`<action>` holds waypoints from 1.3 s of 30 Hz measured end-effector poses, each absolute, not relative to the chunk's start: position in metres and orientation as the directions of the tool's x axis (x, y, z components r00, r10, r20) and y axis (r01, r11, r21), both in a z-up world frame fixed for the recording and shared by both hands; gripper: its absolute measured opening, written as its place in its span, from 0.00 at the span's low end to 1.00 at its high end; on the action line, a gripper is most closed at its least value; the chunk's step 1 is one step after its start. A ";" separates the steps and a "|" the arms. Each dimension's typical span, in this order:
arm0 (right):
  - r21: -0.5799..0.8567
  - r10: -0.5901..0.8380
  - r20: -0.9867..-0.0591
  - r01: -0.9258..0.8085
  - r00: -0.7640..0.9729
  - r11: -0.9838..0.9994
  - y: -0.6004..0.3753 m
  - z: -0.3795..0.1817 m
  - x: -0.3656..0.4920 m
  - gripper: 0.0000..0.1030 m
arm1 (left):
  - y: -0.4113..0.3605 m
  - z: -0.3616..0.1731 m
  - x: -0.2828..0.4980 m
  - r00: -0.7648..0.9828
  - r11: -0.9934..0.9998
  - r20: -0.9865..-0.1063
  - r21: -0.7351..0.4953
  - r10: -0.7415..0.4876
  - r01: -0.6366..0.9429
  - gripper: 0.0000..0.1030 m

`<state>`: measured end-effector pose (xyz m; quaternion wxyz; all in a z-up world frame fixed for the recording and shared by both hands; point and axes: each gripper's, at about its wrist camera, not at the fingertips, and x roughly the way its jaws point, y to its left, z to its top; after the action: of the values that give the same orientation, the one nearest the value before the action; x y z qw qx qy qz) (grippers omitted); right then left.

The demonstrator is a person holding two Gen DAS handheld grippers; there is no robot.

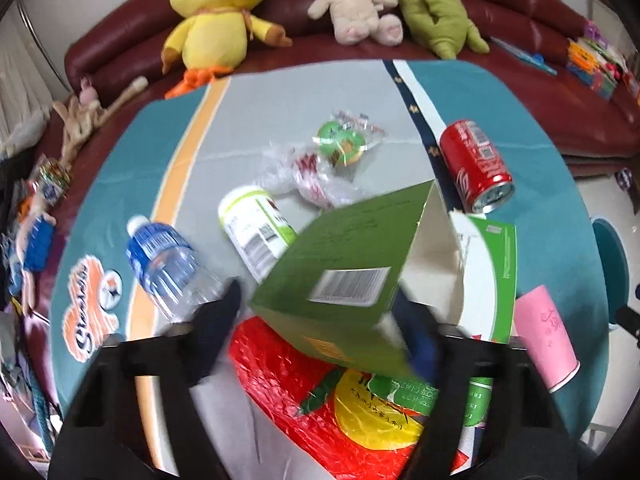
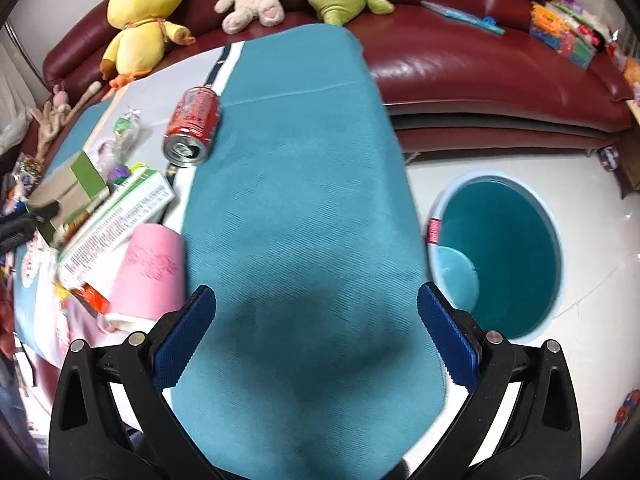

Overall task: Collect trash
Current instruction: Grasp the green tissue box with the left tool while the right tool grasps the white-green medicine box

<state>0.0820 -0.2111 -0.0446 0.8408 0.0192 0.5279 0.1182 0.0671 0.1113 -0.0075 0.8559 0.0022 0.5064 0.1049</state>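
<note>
Teal and grey cloth covers the surface (image 1: 280, 112), which is strewn with litter in front of a dark red leather sofa (image 2: 460, 60). A green carton (image 1: 340, 264) with a barcode on its side sits tilted between the fingers (image 1: 216, 320) of the left gripper (image 1: 322, 300). The near finger's tip lies right at the carton's left edge and the other finger is mostly hidden behind it. With the blur, I cannot tell whether the pads are pressing on it. Under the carton lies a crinkled red bag (image 1: 280, 380) with a yellow patch. Just beside it on the right is a flat green-and-white box (image 1: 488, 272), and a pink paper cup (image 1: 548, 336) lies on its side beyond that. To the left a white bottle with a green cap (image 1: 256, 224) and a clear water bottle (image 1: 168, 264) with a blue label both lie flat. Farther off are a crumpled clear wrapper (image 1: 304, 180), a small round green packet (image 1: 340, 144) and a red can (image 1: 476, 164) on its side. The right gripper (image 2: 316, 304) hangs over bare teal cloth, its blue-padded fingers (image 2: 184, 336) wide apart with nothing between them. On the pale floor to its right stands a teal bin (image 2: 504, 256). A yellow chick plush (image 1: 216, 12) and other soft toys sit on the sofa.
</note>
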 end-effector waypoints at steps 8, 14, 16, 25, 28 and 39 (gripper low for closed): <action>0.361 0.424 -0.866 -0.254 0.266 0.897 -0.157 -0.043 0.126 0.94 | 0.132 -0.031 0.052 0.444 0.970 -0.879 0.075 0.174 -0.231 0.29; 0.504 0.533 -0.839 -0.212 0.107 0.837 -0.110 -0.062 0.161 0.70 | 0.137 -0.041 0.048 0.468 0.974 -0.868 0.065 0.163 -0.219 0.24; 0.529 0.548 -0.833 -0.187 0.069 0.828 -0.102 -0.069 0.167 0.70 | 0.142 -0.041 0.046 0.477 0.976 -0.867 0.040 0.141 -0.216 0.24; 0.606 0.603 -0.795 -0.122 -0.063 0.786 -0.060 -0.100 0.175 0.70 | 0.156 -0.049 0.041 0.503 0.984 -0.864 -0.062 0.031 -0.168 0.27; 0.625 0.622 -0.780 -0.125 -0.066 0.770 -0.050 -0.105 0.175 0.60 | 0.159 -0.051 0.038 0.521 0.984 -0.853 -0.076 0.021 -0.164 0.15; 0.599 0.639 -0.766 -0.277 0.075 0.751 -0.028 -0.054 0.173 0.30 | 0.179 -0.028 0.018 0.589 0.966 -0.808 -0.132 0.026 -0.224 0.04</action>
<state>0.1730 -0.0278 -0.0540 0.7176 0.1505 0.6005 0.3191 0.0176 0.1789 -0.0280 0.8844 -0.1104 0.4480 0.0705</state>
